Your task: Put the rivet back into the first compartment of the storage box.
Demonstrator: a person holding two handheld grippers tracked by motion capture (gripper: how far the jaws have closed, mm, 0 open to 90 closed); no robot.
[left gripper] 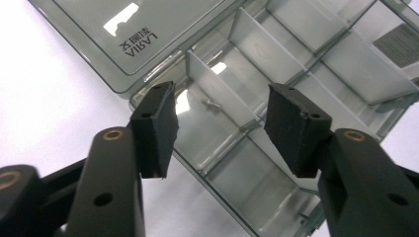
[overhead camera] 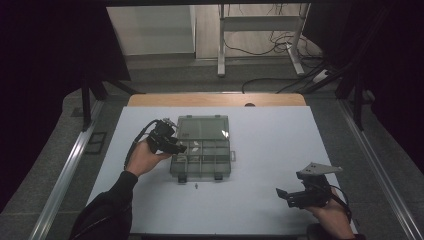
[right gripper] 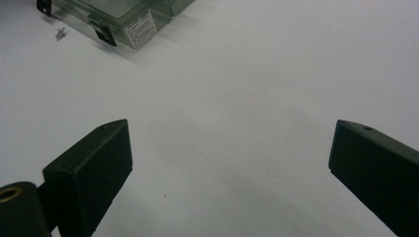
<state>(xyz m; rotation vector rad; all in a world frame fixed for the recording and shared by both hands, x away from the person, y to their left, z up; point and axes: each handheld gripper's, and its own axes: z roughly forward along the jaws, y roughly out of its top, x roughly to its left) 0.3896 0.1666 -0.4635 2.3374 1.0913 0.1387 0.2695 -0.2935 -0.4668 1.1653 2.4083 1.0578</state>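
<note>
Two grippers are out on the table, and the left gripper [overhead camera: 176,146] is the busy one: it hangs over the left edge of the clear plastic box [overhead camera: 201,159], jaws parted with nothing pinched between them. In the left gripper view a small screw [left gripper: 211,103] lies in the compartment just beyond the jaws, free of both pads. The box sits near the middle of the white table [overhead camera: 265,150], its lid [overhead camera: 203,127] flung back flat on the far side (the lid bears some printed lettering). Another small screw [overhead camera: 196,186] lies loose on the table just in front of the box. Well off to the right, the right gripper [overhead camera: 286,196] rests low near the table's near edge, jaws spread wide and holding nothing.
</note>
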